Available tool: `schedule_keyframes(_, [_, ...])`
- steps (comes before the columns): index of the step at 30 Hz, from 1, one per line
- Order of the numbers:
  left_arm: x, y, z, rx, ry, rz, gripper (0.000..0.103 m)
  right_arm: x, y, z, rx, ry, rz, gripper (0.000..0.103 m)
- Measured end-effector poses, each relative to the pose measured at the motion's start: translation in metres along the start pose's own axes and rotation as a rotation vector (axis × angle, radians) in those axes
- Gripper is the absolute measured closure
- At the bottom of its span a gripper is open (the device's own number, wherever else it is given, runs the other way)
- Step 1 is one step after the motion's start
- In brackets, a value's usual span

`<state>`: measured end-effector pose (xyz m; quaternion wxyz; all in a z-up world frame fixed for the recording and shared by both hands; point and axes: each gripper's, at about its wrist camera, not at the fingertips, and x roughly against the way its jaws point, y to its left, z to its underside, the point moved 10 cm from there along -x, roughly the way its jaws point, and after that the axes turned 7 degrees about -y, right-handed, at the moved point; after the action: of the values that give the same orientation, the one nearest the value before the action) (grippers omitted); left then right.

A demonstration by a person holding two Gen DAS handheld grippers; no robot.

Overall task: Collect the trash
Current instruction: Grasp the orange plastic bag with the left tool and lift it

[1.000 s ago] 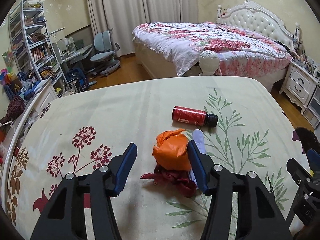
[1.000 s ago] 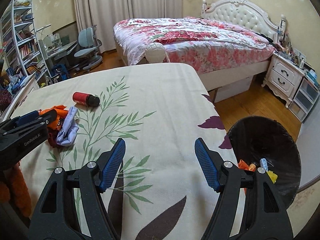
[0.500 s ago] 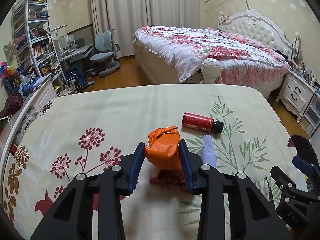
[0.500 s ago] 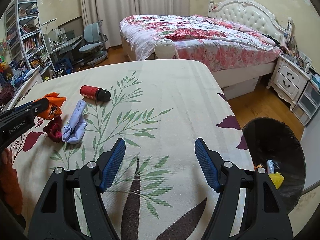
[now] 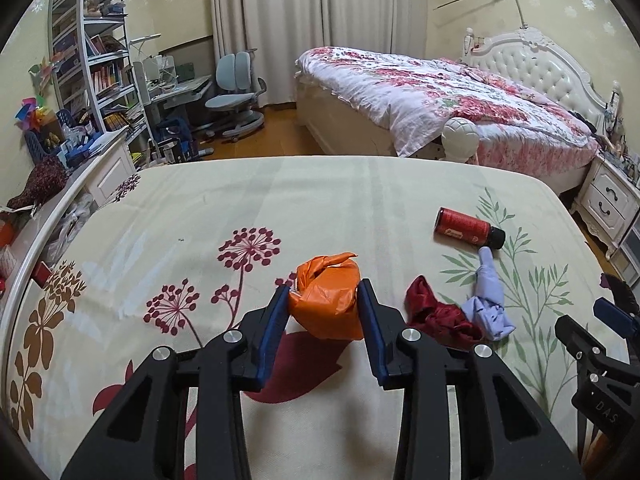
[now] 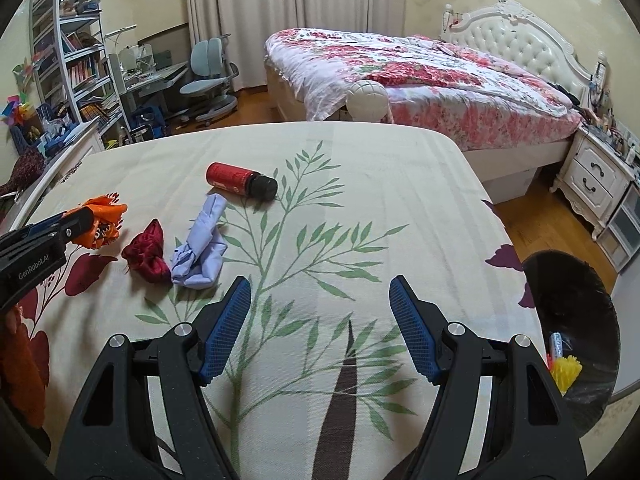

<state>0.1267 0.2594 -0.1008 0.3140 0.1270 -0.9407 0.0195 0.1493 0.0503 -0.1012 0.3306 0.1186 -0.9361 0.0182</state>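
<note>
**Bedroom, trash pickup on floral bedspread – item list**

Bedroom w/ cream wallpaper, long curtains, wood floor. Foreground surface: bed covered in a cream spread printed w/ green leaf sprays and maroon flowers.

1. Left gripper – fingers clenched on orange plastic bag, a crumpled wad pinched between both blue pads. From the right wrist cam the bag shows at the far left, at the gripper tip; whether it is clear of the spread, cannot tell.
2. Right gripper – fingers released, spread wide, nothing between them; hangs over the leaf print nr the bed's right edge.
3. Red cloth scrap – crumpled, lying on the spread just right of the left gripper; touching item 4.
4. Pale blue cloth – loosely rolled, lying between the red scrap and the bottle.
5. Red bottle – black cap, on its side, just beyond the blue cloth's far end.
6. Trash bin – black, round, on the floor beside the bed's right edge; yellow and other small bits inside.

Bkgd: second bed w/ pink floral quilt and white tufted headboard; white nightstand at right; bookshelf, desk and grey-blue chair at left.
</note>
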Motion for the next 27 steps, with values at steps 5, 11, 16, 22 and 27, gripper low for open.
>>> schedule_keyframes(5, [-0.003,0.016,0.012,0.013,0.016,-0.01,0.065,-0.003,0.02,-0.006,0.024,-0.003,-0.025,0.033])
schedule_keyframes(11, [-0.005,0.023,0.016,0.028,0.029,-0.009,0.064,-0.013,0.043,-0.014,0.045,0.005,-0.057,0.033])
schedule_keyframes(16, [-0.011,0.03,0.02,0.046,0.052,-0.002,0.055,-0.026,0.055,-0.017,0.062,0.021,-0.067,0.033])
schedule_keyframes(22, [-0.019,0.032,0.02,0.047,0.077,0.013,0.047,-0.039,0.066,-0.013,0.069,0.054,-0.083,0.039])
schedule_keyframes(27, [-0.023,0.03,0.024,0.035,0.089,0.028,0.057,-0.041,0.071,-0.011,0.069,0.068,-0.107,0.045])
